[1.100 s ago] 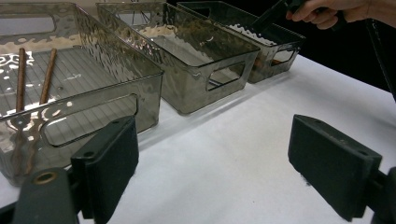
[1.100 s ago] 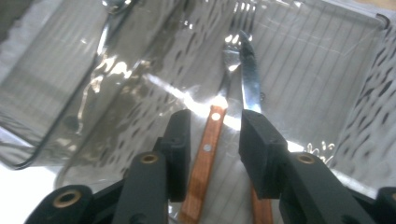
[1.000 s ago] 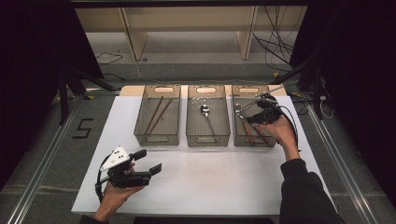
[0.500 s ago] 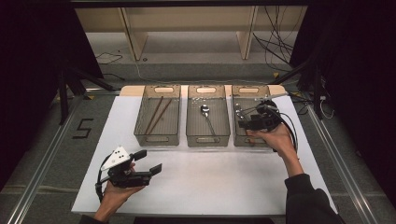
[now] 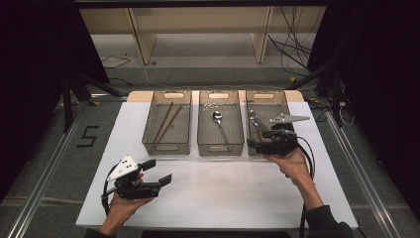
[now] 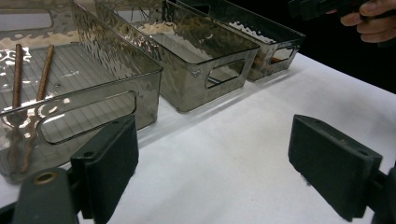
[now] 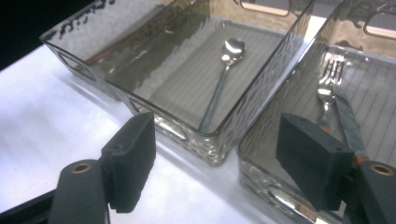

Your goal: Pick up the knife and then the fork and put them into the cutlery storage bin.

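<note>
Three clear grey bins stand in a row. The left bin (image 5: pixel 148 130) holds two brown chopsticks (image 5: pixel 166 120). A spoon (image 5: pixel 220 125) lies in the middle bin (image 5: pixel 200 130). The right bin (image 5: pixel 286 110) holds a fork (image 7: pixel 327 88) and a knife (image 7: pixel 348 121). My right gripper (image 5: pixel 251 145) hovers at the right bin's front end, pointing left, open and empty. Its own view (image 7: pixel 219 154) looks over the spoon (image 7: pixel 224 79) and the fork. My left gripper (image 5: pixel 158 171) is open and empty above the white table, in front of the left bin; its view (image 6: pixel 215 154) faces the chopsticks (image 6: pixel 44 74).
The white tabletop (image 5: pixel 223 188) spreads in front of the bins. Black poles and cables stand on the floor at both sides and behind. A wooden shelf frame (image 5: pixel 198 25) stands behind the table. The other hand (image 6: pixel 373 18) appears at the top right of the left gripper view.
My right gripper has drawn back from over the right bin to its front end. The left gripper has stayed in place.
</note>
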Demonstrator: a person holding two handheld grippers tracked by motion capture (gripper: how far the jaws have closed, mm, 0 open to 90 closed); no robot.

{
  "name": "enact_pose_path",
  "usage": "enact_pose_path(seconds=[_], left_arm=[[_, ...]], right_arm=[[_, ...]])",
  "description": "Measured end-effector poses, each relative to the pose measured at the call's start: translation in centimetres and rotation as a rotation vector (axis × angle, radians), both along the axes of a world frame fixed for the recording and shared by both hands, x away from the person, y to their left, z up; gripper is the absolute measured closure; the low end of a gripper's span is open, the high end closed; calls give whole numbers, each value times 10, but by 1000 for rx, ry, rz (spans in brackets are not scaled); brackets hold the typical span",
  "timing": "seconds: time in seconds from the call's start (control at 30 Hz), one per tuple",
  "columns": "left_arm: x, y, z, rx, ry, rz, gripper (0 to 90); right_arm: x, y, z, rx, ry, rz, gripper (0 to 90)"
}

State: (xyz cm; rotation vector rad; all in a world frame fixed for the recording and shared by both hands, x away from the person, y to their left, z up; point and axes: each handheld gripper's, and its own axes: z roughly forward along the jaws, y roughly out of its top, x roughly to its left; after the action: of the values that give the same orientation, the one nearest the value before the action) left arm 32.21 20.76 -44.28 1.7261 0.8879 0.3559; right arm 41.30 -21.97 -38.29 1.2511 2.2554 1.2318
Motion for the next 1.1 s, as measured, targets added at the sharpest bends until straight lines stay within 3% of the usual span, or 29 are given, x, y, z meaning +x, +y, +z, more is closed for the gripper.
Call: enact_pose_path(seconds=[0.23, 0.6, 1.0, 1.1], left_arm=[[1, 1, 0, -2, 4, 2, 157], [1, 1, -1, 1, 9, -1, 157], [3, -2, -1, 2, 21, -6, 156], [3, -3, -1, 8, 21, -10, 156]], right_arm=[[-18, 1, -5, 38, -37, 22, 270], [-33, 4, -13, 100, -77, 45, 244], [-53, 1, -23, 137, -109, 54, 235], [-59, 1, -25, 126, -132, 61, 235]])
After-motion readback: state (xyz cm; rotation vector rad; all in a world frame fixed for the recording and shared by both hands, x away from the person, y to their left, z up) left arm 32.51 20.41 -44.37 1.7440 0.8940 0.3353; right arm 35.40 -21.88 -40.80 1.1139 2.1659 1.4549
